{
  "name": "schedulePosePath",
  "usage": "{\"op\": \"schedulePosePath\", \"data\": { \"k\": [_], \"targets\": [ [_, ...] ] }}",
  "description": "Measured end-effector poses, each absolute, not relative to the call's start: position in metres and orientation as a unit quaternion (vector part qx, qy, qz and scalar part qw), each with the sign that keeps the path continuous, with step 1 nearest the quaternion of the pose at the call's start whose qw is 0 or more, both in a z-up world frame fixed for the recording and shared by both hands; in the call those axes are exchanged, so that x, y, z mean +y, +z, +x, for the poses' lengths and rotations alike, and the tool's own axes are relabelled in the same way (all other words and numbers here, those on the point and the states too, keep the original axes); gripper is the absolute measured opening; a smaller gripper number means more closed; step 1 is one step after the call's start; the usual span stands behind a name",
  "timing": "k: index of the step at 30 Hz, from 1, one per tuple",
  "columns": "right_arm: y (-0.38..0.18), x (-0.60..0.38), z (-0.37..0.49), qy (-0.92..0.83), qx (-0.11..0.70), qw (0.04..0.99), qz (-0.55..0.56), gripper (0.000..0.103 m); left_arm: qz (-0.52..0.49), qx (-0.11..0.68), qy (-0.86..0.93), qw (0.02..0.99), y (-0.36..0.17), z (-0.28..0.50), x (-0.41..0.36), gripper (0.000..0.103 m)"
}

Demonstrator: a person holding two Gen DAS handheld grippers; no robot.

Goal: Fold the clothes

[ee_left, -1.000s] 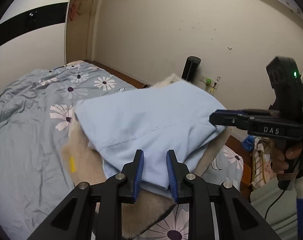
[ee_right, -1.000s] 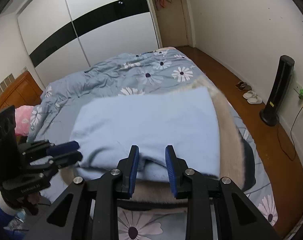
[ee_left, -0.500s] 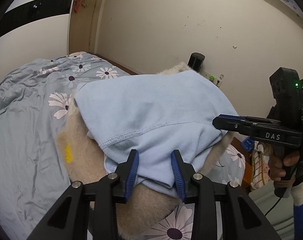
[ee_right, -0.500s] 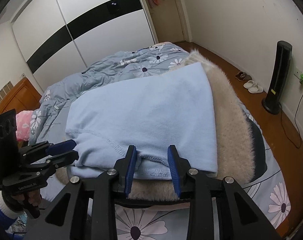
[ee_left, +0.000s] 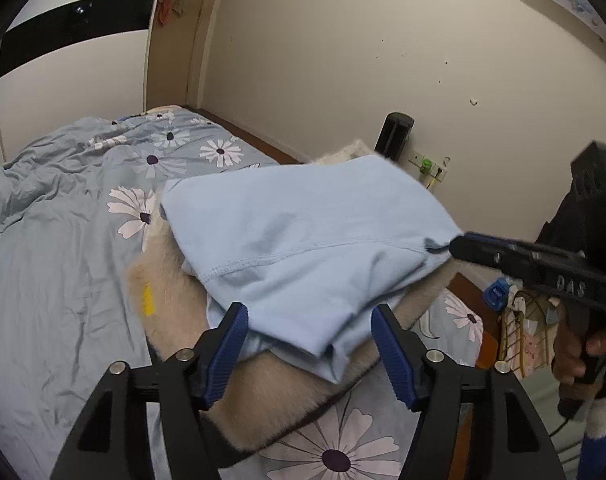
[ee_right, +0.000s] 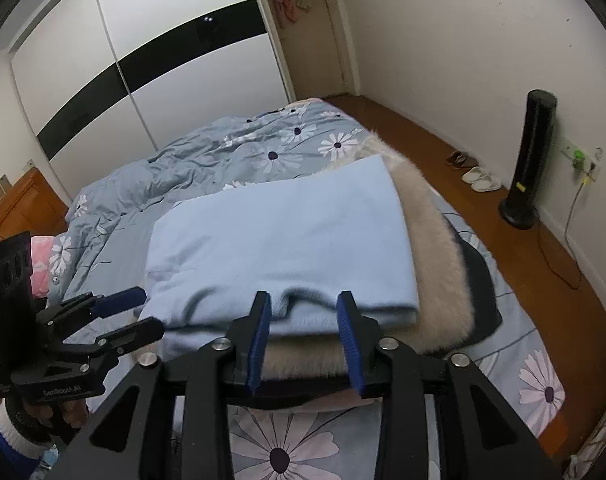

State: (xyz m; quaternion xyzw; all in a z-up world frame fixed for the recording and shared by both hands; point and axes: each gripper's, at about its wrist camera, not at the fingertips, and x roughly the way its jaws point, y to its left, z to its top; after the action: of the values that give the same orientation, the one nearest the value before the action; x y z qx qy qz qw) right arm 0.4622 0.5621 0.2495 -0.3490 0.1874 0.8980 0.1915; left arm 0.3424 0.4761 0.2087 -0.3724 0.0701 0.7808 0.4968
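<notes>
Fold looks done: light blue garment point(ee_right: 279, 240) lies folded on the beige fur coat point(ee_right: 435, 248) on the bed; my left gripper point(ee_left: 309, 346) and right gripper point(ee_right: 305, 336) opening, pads clear; remaining pieces not visible

Left wrist view: mounted behind the left gripper point(ee_left: 309, 344), angled down and close over the near edge of a folded light-blue cotton garment point(ee_left: 303, 236); faces the cream wall and a black tower fan point(ee_left: 393, 132); the right gripper point(ee_left: 455, 246) enters from its right.

Right wrist view: mounted behind the right gripper point(ee_right: 303, 336), angled down, equally close at the garment's point(ee_right: 279, 248) other near edge; faces the white-and-black sliding wardrobe point(ee_right: 143, 60); the left gripper point(ee_right: 147, 310) shows low on its left.

Shared: garment, beige furry blanket point(ee_left: 175, 292) point(ee_right: 435, 240), grey-blue daisy-print duvet point(ee_left: 63, 248) point(ee_right: 223, 152), fan point(ee_right: 527, 160).
</notes>
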Motion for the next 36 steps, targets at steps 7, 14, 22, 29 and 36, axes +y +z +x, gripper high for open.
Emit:
{"op": "schedulePosePath", "data": {
  "k": [7, 14, 22, 29, 36],
  "targets": [
    [0.239, 0.526, 0.485, 0.9, 0.183, 0.196, -0.343, 0.057, -0.357, 0.05, 0.788, 0.5, 0.211, 0.371, 0.451, 0.088],
    [0.205, 0.509, 0.496, 0.884, 0.201, 0.206, -0.369, 0.057, -0.374, 0.06, 0.788, 0.485, 0.179, 0.389, 0.439, 0.103],
    [0.19, 0.503, 0.491, 0.878, 0.194, 0.207, -0.385, 0.067, -0.401, 0.065, 0.792, 0.456, 0.153, 0.388, 0.437, 0.103],
    [0.186, 0.503, 0.476, 0.877, 0.161, 0.207, -0.403, 0.081, -0.414, 0.064, 0.798, 0.433, 0.142, 0.386, 0.443, 0.103],
    [0.186, 0.51, 0.469, 0.873, 0.146, 0.212, -0.415, 0.081, -0.404, 0.089, 0.824, 0.389, 0.144, 0.388, 0.451, 0.103]
  ]
}}
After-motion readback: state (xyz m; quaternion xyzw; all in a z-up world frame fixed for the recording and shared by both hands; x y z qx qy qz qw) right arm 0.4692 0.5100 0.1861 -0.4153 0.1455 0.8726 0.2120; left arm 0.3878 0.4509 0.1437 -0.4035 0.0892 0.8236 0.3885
